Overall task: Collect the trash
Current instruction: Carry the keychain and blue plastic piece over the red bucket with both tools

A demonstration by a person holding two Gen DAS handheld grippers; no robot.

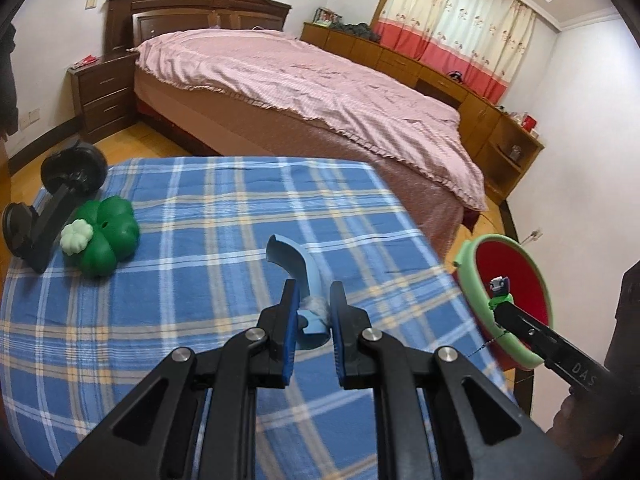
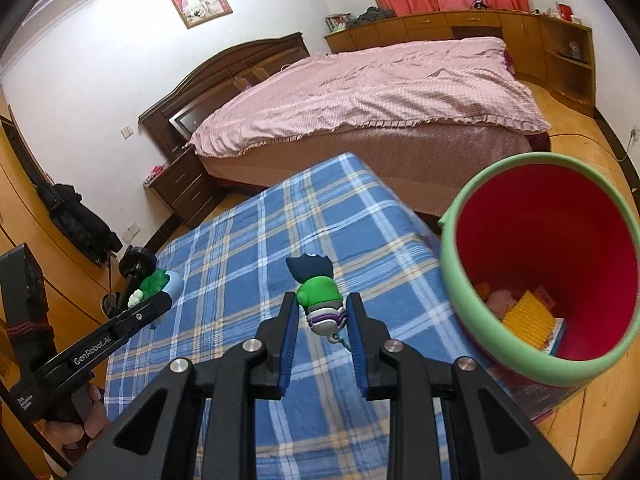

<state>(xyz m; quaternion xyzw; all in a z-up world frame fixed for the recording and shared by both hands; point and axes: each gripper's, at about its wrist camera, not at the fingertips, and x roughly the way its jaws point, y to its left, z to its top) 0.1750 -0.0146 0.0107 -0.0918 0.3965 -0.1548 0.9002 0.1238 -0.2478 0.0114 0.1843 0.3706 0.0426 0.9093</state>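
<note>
Jaws around green toy figure (image 2: 322, 304)

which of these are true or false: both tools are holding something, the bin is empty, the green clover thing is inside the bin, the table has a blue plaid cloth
1. Both tools hold something. True: the left tool is shut on the curved blue piece, and the right tool is shut on the small green figure.
2. The bin is empty. False: the red bin with a green rim already has items at its bottom, including a yellow ridged piece.
3. The green clover thing is inside the bin. False: the green clover toy lies on the cloth near a black stand.
4. The table has a blue plaid cloth. True: the blue plaid cloth covers it.
</note>
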